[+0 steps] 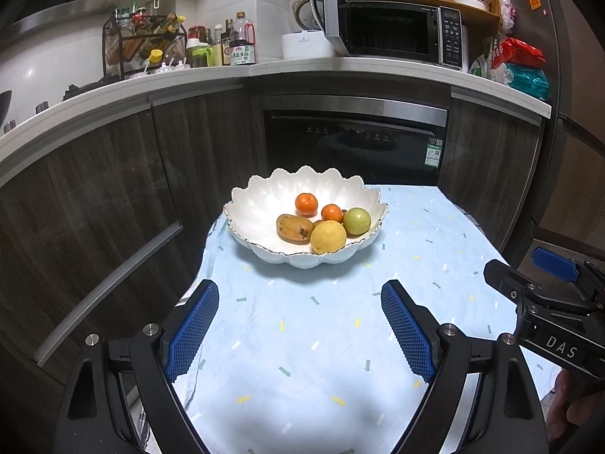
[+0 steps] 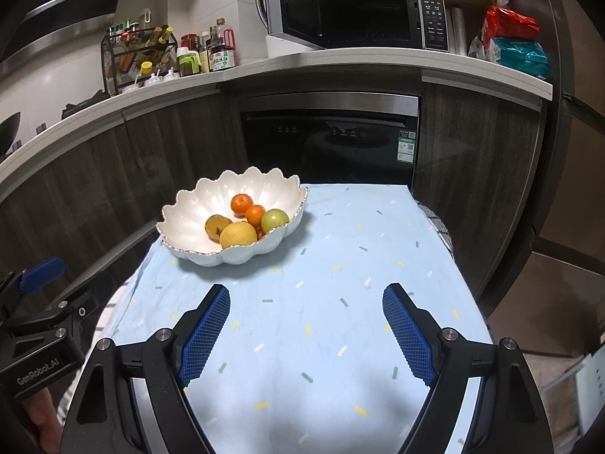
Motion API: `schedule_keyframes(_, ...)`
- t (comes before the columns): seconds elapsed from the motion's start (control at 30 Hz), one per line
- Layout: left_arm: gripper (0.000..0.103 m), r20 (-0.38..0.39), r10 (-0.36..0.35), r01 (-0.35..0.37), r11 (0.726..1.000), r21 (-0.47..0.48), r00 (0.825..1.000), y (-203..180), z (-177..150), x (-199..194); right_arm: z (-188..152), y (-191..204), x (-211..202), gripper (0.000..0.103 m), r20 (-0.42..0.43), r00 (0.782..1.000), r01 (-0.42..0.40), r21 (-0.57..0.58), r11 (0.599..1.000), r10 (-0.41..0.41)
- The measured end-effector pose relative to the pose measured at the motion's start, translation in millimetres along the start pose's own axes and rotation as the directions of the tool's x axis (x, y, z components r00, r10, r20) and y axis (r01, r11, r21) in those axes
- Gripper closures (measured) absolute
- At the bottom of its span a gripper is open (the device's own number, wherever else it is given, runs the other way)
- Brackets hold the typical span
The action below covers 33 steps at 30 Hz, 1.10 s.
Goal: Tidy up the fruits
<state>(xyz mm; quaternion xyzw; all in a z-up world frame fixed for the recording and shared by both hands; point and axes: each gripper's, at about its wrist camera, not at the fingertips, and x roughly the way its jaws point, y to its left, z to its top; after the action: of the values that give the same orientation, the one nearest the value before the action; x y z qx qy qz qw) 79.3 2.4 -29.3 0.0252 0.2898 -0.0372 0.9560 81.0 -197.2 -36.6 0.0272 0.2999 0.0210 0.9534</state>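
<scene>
On the table's pale blue cloth, a white scalloped bowl holds the fruits at the far left. Left gripper and right gripper hover near, jaws wide, empty. Behind: dark cabinets, dishwasher, open microwave.

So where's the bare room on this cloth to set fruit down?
Free: the blue cloth right of the white bowl, and the near stretch between the bowl and both open grippers. Crowded: the bowl's right half, where the fruits bunch together.
</scene>
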Motion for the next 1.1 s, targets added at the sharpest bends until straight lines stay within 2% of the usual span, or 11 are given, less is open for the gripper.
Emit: schedule_keyframes(1.1, 0.015, -0.010, -0.004, 0.004, 1.000, -0.002, 1.000, 0.2, -2.4, -1.6, -1.2, -1.5, -4.2, 0.019, 0.012, 1.000, -0.010, 0.006, 1.000, 0.010)
